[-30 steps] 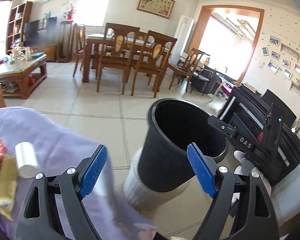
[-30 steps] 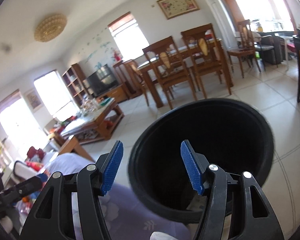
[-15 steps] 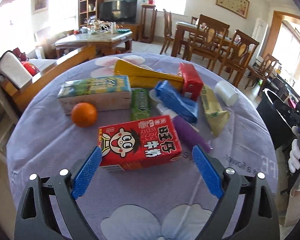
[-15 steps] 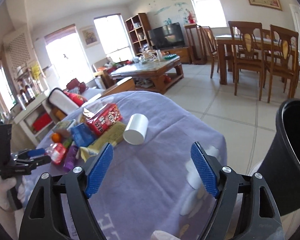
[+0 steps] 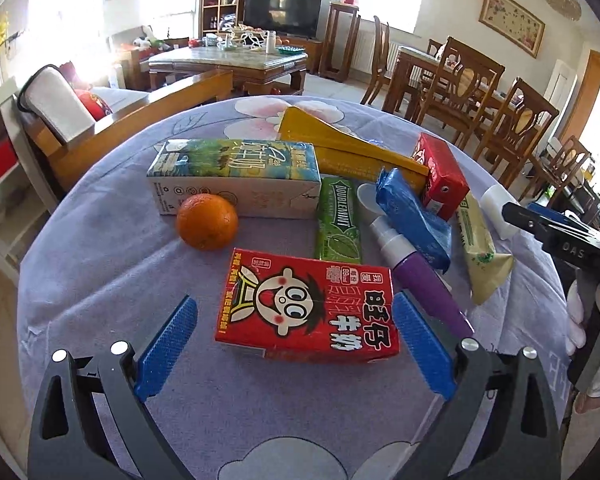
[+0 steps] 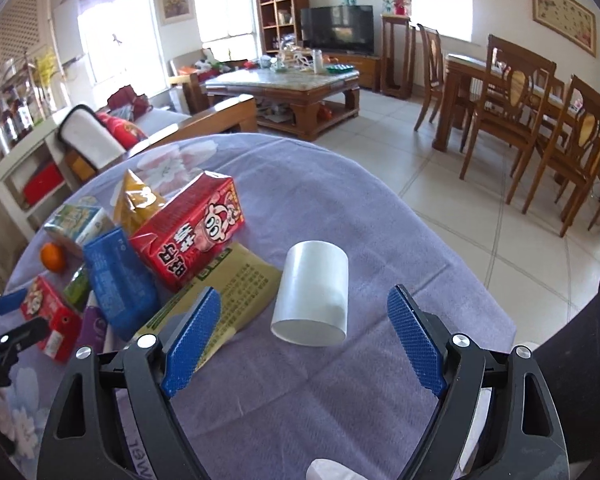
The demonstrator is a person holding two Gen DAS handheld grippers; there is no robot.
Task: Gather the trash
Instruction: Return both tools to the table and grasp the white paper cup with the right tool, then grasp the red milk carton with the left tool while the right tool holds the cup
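Note:
My left gripper (image 5: 296, 344) is open, its blue pads on either side of a red milk carton (image 5: 308, 306) lying on the purple tablecloth (image 5: 100, 272). Behind the carton lie an orange (image 5: 207, 221), a long green-white carton (image 5: 236, 178), a green gum pack (image 5: 337, 220), a purple spray bottle (image 5: 416, 276), a blue packet (image 5: 412, 212), a second red carton (image 5: 440, 176) and yellow wrappers (image 5: 340, 148). My right gripper (image 6: 304, 340) is open, just short of a white cup (image 6: 314, 292) lying on its side. The black trash bin (image 6: 596, 360) shows at the right edge.
The round table's edge (image 6: 440, 232) drops to the tiled floor (image 6: 480, 240) on the right. A wooden sofa arm (image 5: 140, 120) stands close behind the table. Dining chairs (image 6: 540, 128) and a coffee table (image 6: 284, 88) stand farther off.
Both grippers have swung from the black bin back over the table. The left has closed in around the red milk carton, the right has moved up to the white cup. Both stay open.

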